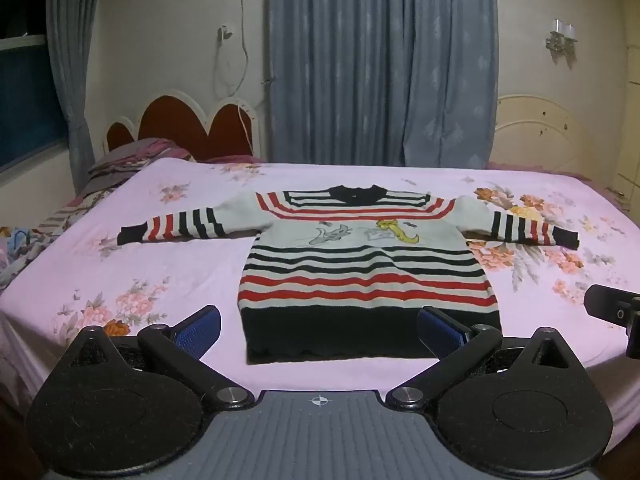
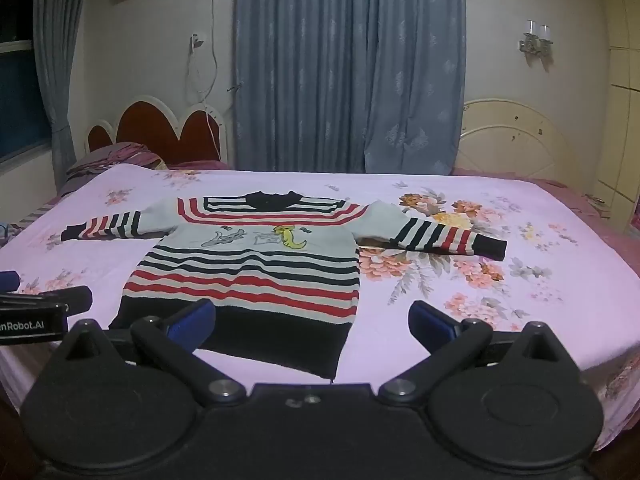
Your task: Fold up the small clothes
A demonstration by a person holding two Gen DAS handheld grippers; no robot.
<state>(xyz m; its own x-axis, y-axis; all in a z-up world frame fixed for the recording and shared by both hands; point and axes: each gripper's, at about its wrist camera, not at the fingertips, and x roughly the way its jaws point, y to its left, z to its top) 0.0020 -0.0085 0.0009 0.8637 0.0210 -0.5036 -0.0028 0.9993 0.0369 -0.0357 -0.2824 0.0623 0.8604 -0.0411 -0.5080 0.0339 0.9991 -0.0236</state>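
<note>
A small striped sweater point(image 1: 360, 264), white with red and black bands and a cartoon print, lies flat and face up on the bed, both sleeves spread out. It also shows in the right wrist view point(image 2: 256, 264). My left gripper point(image 1: 320, 330) is open and empty, held above the near bed edge just in front of the sweater's black hem. My right gripper point(image 2: 312, 322) is open and empty, over the hem's right corner. Part of the right gripper shows at the right edge of the left wrist view point(image 1: 612, 310).
The bed has a pink flowered sheet point(image 1: 160, 264) and a red scalloped headboard point(image 1: 180, 124) at the left. Blue curtains point(image 1: 380, 60) hang behind. A cream headboard point(image 2: 516, 140) stands at the right. Pillows point(image 1: 132, 160) lie at the far left.
</note>
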